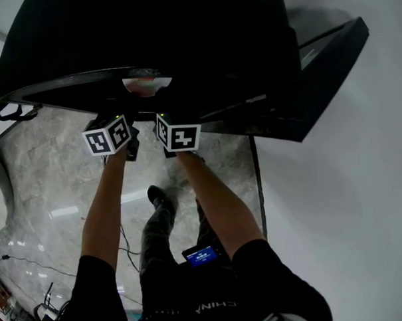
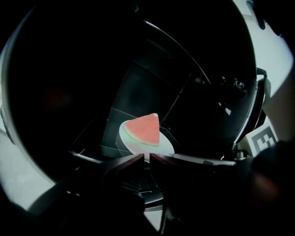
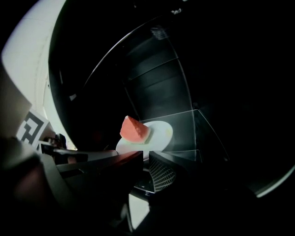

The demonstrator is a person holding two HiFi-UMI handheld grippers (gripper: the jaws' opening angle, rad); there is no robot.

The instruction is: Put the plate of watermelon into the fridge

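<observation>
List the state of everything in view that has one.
fridge door, open.
plate, inside the fridge, over a glass shelf; can't tell if it touches it.
watermelon slice, lying on the plate.
left gripper, shut on the plate's near rim.
right gripper, shut on the plate's near rim.

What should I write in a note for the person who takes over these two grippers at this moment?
Grippers: the left gripper is shut on the near rim of the plate; the right gripper is shut on the same rim beside it.
Things: the watermelon wedge lies on the plate, inside the open fridge, over a glass shelf. Whether the plate rests on it I cannot tell.
Done: plate is in the fridge.
Left: settle it on the shelf, release, withdraw, probably close the door.
</observation>
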